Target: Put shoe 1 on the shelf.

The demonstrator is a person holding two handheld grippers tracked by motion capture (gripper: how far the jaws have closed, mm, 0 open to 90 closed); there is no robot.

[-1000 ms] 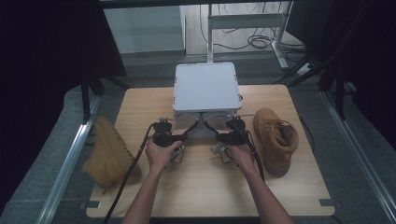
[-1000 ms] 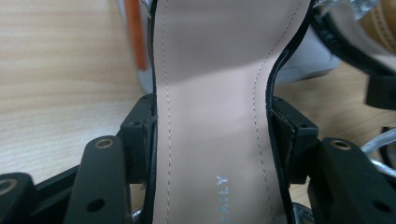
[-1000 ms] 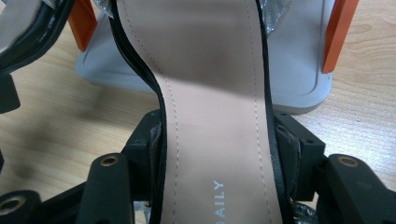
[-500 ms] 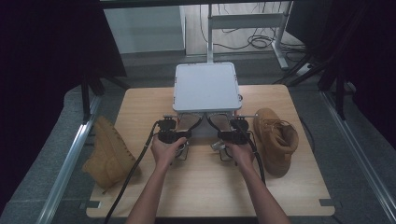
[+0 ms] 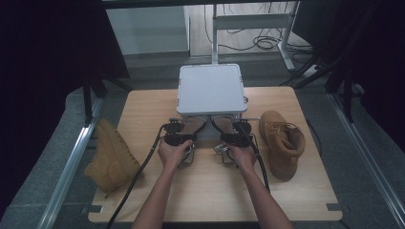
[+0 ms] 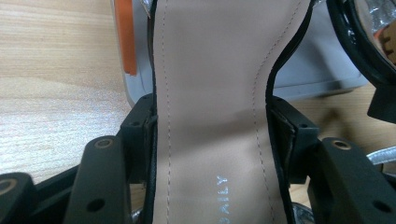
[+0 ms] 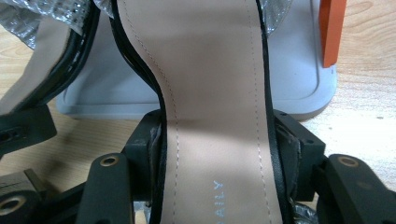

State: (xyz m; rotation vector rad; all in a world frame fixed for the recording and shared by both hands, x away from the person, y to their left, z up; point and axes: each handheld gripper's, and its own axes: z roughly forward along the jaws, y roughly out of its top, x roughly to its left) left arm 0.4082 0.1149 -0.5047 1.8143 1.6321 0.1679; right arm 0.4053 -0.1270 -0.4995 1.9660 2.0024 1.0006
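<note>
Two black-edged sandals with beige insoles are held side by side in front of a closed grey case (image 5: 211, 88). My left gripper (image 5: 183, 134) (image 6: 212, 135) is shut on the waist of the left sandal (image 5: 193, 125) (image 6: 210, 93), its pads pressing on both edges. In the same way my right gripper (image 5: 230, 134) (image 7: 219, 140) is shut on the right sandal (image 5: 222, 124) (image 7: 205, 84). Both sandals point toward the case, their front parts over its near edge. Shiny silver straps (image 7: 46, 18) show at the sandals' far ends.
A tan boot (image 5: 111, 155) lies at the left edge of the wooden table (image 5: 210, 191), and a second tan boot (image 5: 282, 143) stands on the right. The case has orange latches (image 6: 130, 37) (image 7: 332, 28) on its front. Black cables trail back from both grippers.
My left hand has shifted a little right and lower with its sandal, closer to the right one. The right hand has stayed put.
</note>
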